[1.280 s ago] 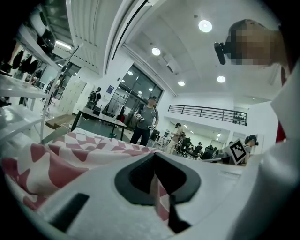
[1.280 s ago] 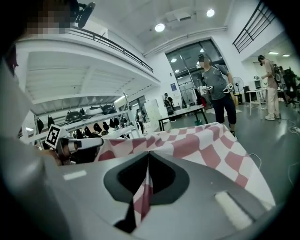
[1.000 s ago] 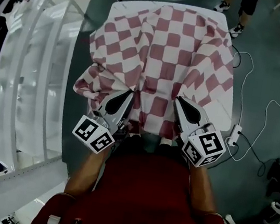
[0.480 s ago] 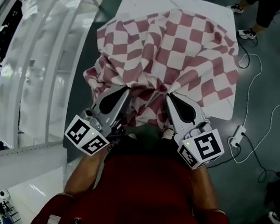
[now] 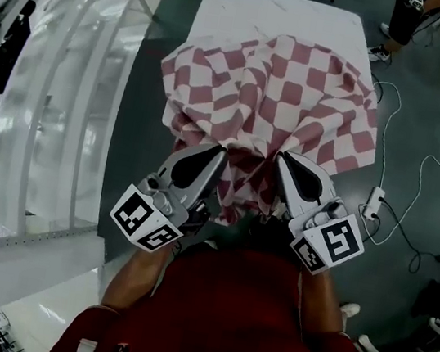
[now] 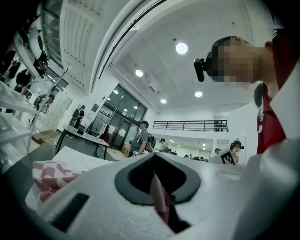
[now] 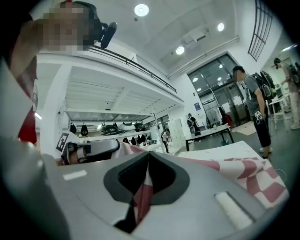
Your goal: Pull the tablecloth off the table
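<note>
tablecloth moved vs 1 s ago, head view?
Yes. The tablecloth has slid toward the person: its far edge has pulled back from the far end of the table, baring more white top.

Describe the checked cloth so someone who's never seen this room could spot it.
Start from the white rectangular table in the middle of the dark floor. The red-and-white checked fabric tablecloth lies bunched over its near half, its near edge pinched in the left gripper and the right gripper. Nothing else around it carries checks; the table is plain white.
</note>
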A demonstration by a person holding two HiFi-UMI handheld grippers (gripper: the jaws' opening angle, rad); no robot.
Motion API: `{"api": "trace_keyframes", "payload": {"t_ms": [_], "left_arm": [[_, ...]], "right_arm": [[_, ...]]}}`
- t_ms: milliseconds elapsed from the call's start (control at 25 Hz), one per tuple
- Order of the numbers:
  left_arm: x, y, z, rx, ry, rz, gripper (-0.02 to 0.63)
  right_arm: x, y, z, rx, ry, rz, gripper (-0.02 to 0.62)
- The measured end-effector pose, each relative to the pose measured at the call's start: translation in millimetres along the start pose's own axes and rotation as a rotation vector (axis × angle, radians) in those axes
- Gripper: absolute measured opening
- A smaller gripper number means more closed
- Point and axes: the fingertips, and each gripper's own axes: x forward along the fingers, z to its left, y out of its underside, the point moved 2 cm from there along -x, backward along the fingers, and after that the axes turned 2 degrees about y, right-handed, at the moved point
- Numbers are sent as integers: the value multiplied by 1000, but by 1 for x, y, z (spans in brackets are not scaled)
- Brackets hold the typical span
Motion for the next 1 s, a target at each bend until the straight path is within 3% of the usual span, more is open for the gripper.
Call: {"api": "trace_keyframes", "payload": {"t_ms": [240, 560, 1000], "left_arm": [[-69, 4, -52, -11, 95, -2, 9], [-138, -2, -90, -50, 202, -19, 8], [-172, -19, -167, -17, 257, -60, 9]], "right_arm": [[-55, 16, 69, 18, 96, -60, 14], [-104, 23, 148, -29, 212, -94, 14], [-182, 1, 189, -38, 219, -164, 14]]}}
